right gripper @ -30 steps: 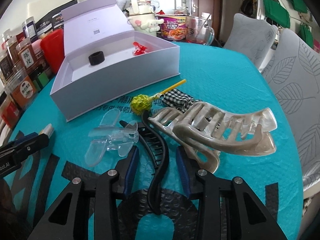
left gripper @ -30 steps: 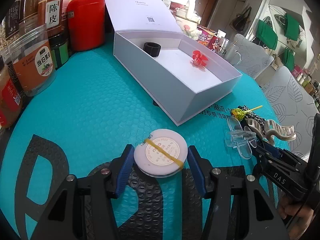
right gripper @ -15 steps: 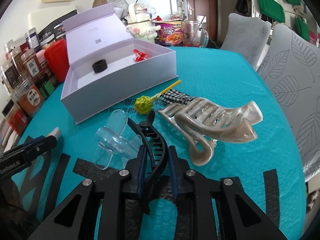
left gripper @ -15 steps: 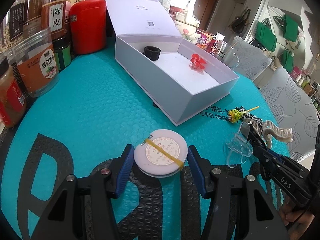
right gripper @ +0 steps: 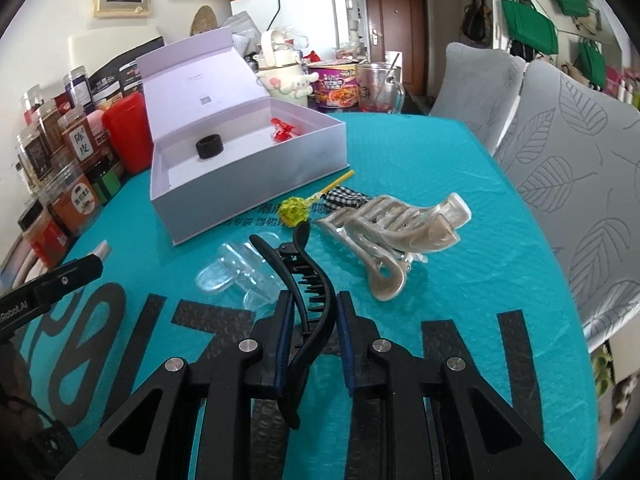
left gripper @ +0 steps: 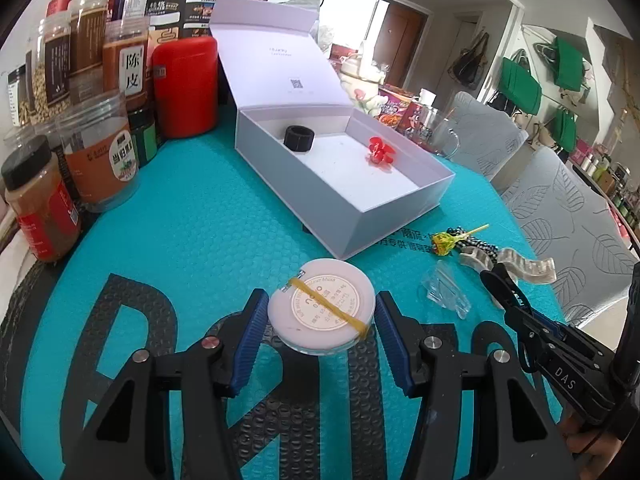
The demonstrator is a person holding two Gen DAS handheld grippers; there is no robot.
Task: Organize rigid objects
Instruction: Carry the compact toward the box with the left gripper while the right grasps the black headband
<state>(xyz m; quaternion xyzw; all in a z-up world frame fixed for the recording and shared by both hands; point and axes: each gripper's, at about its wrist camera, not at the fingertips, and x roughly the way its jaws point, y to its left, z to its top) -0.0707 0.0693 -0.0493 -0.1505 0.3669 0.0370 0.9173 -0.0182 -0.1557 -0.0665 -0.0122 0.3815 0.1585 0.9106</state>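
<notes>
**Both grippers loaded, box open on the teal mat**

Left gripper (left gripper: 321, 322): blue pads clamp the rim of a round white compact (left gripper: 321, 312) on both sides. A yellow rubber band (left gripper: 329, 305) runs diagonally across its label. The compact sits lifted above the teal bubble mat (left gripper: 192, 232).

Right gripper (right gripper: 311, 322): jaws closed tight on a black hair clip (right gripper: 310, 300). The clip stands on edge between the pads, teeth facing right, its curved tip reaching toward the box.

White box (right gripper: 256, 184): lid hinged back and upright. Inside lie a black ring (left gripper: 298, 138) near the back wall and a small red flower piece (left gripper: 380, 153) toward the right side, well apart from each other.

Loose on the mat, in front of the box: a clear plastic clip (right gripper: 236, 274) just left of the black clip; a beige claw clip (right gripper: 400, 236) to the right; a green-wrapped lollipop (right gripper: 296, 210) with yellow stick; checked fabric (right gripper: 344, 196) beside the claw clip.

Left edge of the mat: a row of spice jars (left gripper: 102, 156) and a red canister (left gripper: 186, 86).
</notes>
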